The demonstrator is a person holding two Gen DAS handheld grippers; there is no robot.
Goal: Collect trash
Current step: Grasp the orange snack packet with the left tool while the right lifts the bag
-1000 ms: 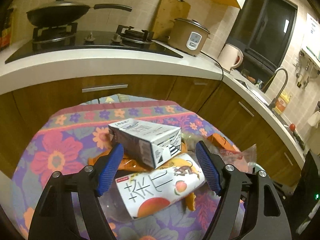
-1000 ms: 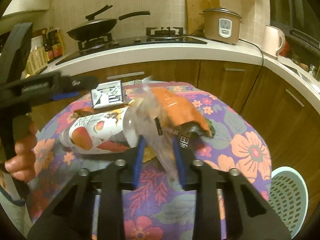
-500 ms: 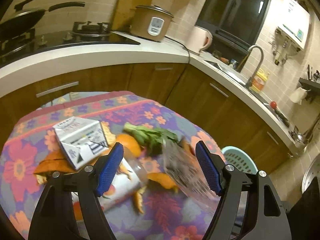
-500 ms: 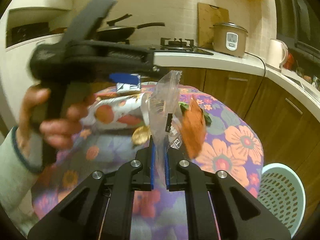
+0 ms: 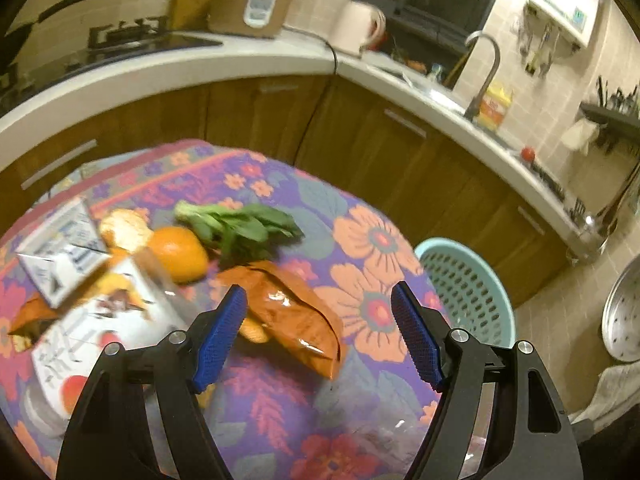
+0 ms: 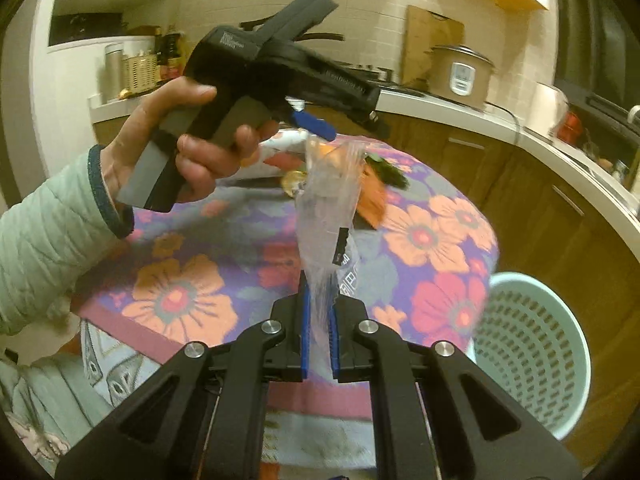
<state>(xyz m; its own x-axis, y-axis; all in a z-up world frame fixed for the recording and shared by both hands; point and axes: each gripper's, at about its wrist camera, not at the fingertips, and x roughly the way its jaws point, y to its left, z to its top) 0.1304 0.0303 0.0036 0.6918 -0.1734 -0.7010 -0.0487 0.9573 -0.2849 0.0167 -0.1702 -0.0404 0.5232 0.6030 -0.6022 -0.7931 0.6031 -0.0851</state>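
Observation:
My right gripper [image 6: 319,336] is shut on a clear plastic bag [image 6: 328,208] and holds it upright above the near edge of the flowered table [image 6: 180,292]. My left gripper [image 5: 320,332] is open and empty, hovering over an orange snack wrapper [image 5: 296,316]. It also shows in the right wrist view [image 6: 312,120], held in a hand above the table. A milk carton [image 5: 60,256], a labelled bottle [image 5: 100,336], an orange [image 5: 176,252], peel [image 5: 124,228] and green leaves [image 5: 240,228] lie on the table.
A light green perforated bin [image 6: 532,352] stands on the floor right of the table, also seen in the left wrist view [image 5: 468,292]. Wooden cabinets and a white counter [image 5: 200,68] with rice cooker [image 5: 252,4], kettle and sink curve behind.
My right gripper lifted the clear bag up and back toward the table's near edge. My left gripper swung right, away from carton and bottle, over the orange wrapper, toward the bin.

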